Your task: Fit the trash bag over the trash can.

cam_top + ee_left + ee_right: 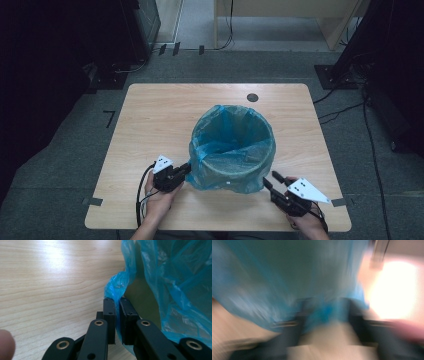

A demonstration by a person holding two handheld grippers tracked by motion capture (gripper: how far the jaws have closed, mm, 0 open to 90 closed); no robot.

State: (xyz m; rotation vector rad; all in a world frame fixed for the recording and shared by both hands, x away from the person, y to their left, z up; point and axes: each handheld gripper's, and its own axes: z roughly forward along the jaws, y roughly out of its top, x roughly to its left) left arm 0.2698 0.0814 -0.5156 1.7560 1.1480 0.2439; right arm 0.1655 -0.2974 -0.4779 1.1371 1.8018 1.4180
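A round bin lined with a thin blue plastic bag (220, 131) stands at the middle of the wooden table (150, 115). My left gripper (184, 171) sits at the bin's lower left, shut on a fold of the bag's hanging edge. The left gripper view shows the two pads pressed together on that blue fold (117, 287), with the bag (175, 277) draped at the right. My right gripper (272, 180) is at the bin's lower right with its jaws apart, just off the bag. The right gripper view is blurred; the blue bag (274, 277) looms close before the spread jaws.
A small round hole (252, 97) sits in the table near its far edge. Black equipment (60, 60) and cables (345, 107) surround the table on the grey floor. A fingertip (5, 345) shows at the lower left of the left gripper view.
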